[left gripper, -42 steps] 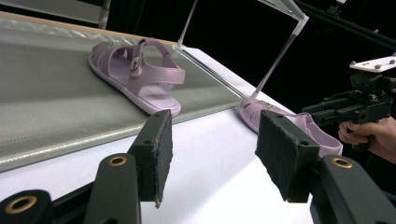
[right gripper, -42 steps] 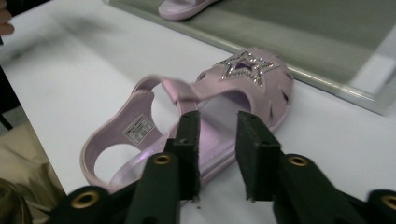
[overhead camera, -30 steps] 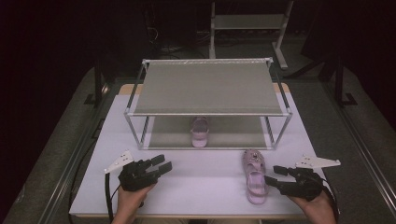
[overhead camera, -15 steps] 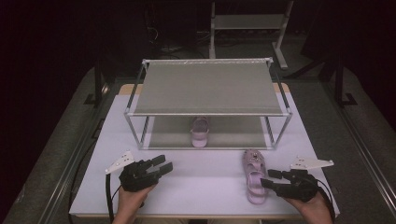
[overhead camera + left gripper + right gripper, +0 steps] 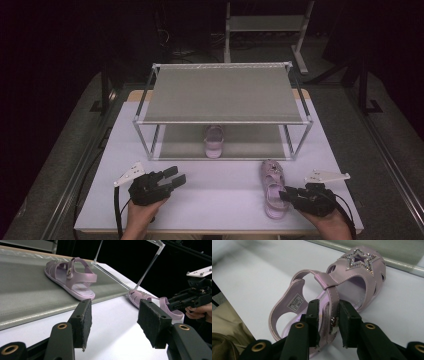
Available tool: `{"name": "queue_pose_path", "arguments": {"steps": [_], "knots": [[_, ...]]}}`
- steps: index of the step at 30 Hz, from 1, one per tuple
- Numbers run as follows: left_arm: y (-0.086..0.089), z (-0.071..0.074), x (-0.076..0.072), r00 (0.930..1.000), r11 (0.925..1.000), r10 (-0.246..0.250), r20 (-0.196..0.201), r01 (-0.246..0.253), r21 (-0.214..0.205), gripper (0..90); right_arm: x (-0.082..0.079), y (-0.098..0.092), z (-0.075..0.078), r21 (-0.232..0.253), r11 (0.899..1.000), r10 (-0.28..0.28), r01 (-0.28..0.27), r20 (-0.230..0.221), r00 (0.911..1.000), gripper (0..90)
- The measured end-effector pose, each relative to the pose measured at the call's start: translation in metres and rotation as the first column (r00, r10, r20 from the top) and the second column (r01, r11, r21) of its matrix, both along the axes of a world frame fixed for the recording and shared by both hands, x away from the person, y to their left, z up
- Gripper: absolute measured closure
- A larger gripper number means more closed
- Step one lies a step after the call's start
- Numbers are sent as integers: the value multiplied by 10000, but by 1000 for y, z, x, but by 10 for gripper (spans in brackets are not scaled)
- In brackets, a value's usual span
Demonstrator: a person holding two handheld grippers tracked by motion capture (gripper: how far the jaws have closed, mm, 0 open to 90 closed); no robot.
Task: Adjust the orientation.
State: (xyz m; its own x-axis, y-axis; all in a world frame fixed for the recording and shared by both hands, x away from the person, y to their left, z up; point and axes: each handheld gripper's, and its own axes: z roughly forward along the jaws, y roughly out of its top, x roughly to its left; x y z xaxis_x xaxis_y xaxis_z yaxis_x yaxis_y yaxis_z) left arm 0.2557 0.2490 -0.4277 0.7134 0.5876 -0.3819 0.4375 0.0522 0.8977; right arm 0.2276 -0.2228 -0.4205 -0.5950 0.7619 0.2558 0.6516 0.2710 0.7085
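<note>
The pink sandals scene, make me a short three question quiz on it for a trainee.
1. True or false: the left gripper holds a sandal.
2. Where does the far sandal sit? A) on the rack's top shelf B) on its lower shelf C) on the floor
3. Which part of the near sandal stands between the jaws of the right gripper?

Key: 1 false. 2 B. 3 its side strap, by the buckle.

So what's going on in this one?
A person works with a gripper in each hand at a white table. The right gripper has just been closing on the side strap of a pink sandal on the table; whether the pads press it yet is unclear. Its mate sits on the lower shelf of a two-tier rack. The left gripper hangs open, holding nothing.
</note>
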Motion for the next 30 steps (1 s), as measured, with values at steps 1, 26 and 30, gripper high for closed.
{"name": "queue_pose_path", "arguments": {"steps": [1, 26, 30], "knots": [[0, 0, 0, 10000, 10000, -49, -5, 49, 46, 445, 0, -1, 0, 8, 10000, -5, 5, -27, 10000, 718], [3, 2, 2, 10000, 9999, 12, -3, -12, 120, 381, 2, -17, -5, 1618, 9842, -629, 715, -576, 9964, 800], [7, 2, 3, 9999, 9999, 146, 8, -146, 17, 381, -3, -20, -6, 1865, 9790, -725, 820, -570, 9957, 806]]}}
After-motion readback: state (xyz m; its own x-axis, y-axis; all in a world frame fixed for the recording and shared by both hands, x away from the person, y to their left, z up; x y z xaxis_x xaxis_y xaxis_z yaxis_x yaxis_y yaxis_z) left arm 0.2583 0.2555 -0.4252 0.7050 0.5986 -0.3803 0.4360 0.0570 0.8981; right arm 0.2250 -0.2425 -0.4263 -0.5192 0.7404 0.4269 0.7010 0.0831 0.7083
